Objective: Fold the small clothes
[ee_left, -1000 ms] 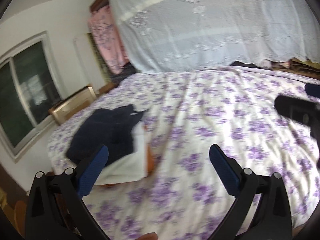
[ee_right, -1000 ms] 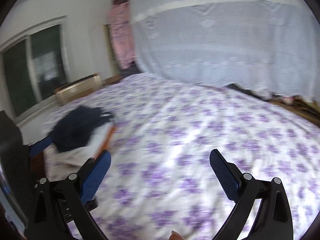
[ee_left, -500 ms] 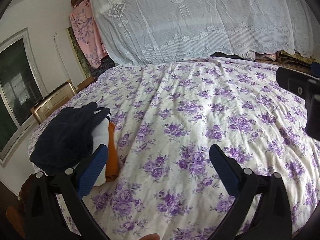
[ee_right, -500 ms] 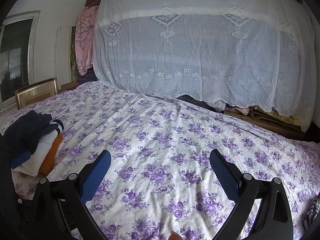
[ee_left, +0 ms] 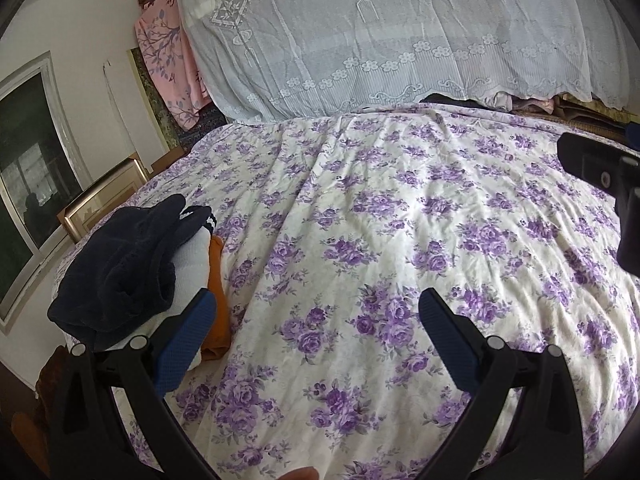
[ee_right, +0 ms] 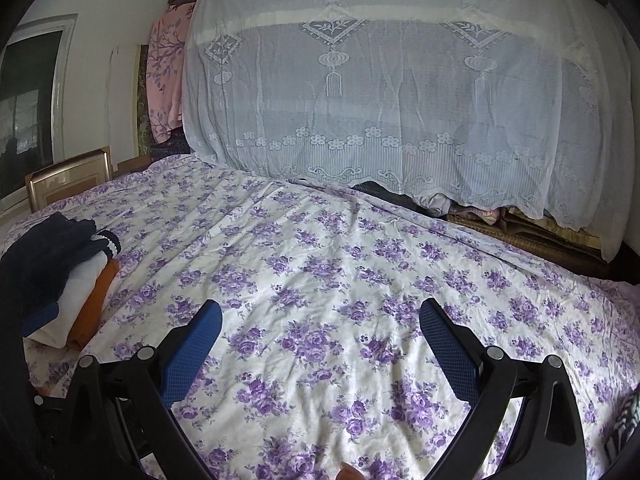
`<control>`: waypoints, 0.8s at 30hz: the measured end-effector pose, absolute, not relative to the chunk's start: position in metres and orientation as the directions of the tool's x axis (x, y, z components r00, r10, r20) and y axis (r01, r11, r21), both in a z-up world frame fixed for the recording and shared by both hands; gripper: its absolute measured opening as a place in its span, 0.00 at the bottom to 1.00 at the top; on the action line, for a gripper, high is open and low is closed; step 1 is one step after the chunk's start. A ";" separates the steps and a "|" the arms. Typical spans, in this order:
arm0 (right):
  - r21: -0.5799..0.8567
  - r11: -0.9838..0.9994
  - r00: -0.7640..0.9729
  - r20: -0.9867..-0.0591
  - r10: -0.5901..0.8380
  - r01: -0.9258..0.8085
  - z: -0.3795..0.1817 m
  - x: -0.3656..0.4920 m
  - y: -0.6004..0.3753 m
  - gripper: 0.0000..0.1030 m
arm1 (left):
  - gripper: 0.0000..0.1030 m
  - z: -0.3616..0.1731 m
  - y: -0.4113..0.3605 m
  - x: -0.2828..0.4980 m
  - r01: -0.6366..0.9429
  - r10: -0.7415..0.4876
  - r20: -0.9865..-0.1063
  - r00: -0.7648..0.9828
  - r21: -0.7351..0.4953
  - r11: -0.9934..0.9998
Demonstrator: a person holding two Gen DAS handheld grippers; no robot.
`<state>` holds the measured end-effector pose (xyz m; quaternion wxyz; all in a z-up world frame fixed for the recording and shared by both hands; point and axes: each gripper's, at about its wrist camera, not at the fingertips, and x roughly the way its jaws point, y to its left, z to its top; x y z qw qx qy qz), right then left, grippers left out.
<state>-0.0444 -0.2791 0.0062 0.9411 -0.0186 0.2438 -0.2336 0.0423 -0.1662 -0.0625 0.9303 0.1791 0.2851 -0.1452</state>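
Both claws hang wide open and empty over the flowered bed (ee_left: 400, 216), the left claw (ee_left: 318, 308) at lower centre of its frame, the right claw (ee_right: 320, 318) likewise in its own. Folded clothes sit stacked at the left of both frames, a navy garment (ee_left: 120, 264) on top of a white one (ee_left: 192, 260) and an orange one (ee_left: 219, 280). Next piece probably lies off the lower right, where something striped just peeks in, so go low, pinch one edge cleanly and drag it flat onto open bedsheet.

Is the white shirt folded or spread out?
Folded: the white garment lies stacked between the navy garment and orange garment.
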 end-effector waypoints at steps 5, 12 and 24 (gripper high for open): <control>-0.148 0.890 0.771 -0.451 -0.449 0.432 0.003 -0.044 -0.281 0.97 | 0.96 -0.064 -0.167 0.043 0.371 -0.165 -0.587 0.793 0.251 0.894; -0.147 0.889 0.772 -0.450 -0.450 0.433 0.004 -0.045 -0.281 0.97 | 0.96 -0.065 -0.166 0.043 0.371 -0.163 -0.587 0.793 0.253 0.894; -0.147 0.890 0.773 -0.448 -0.450 0.432 0.004 -0.044 -0.281 0.97 | 0.96 -0.064 -0.165 0.042 0.369 -0.162 -0.583 0.796 0.255 0.894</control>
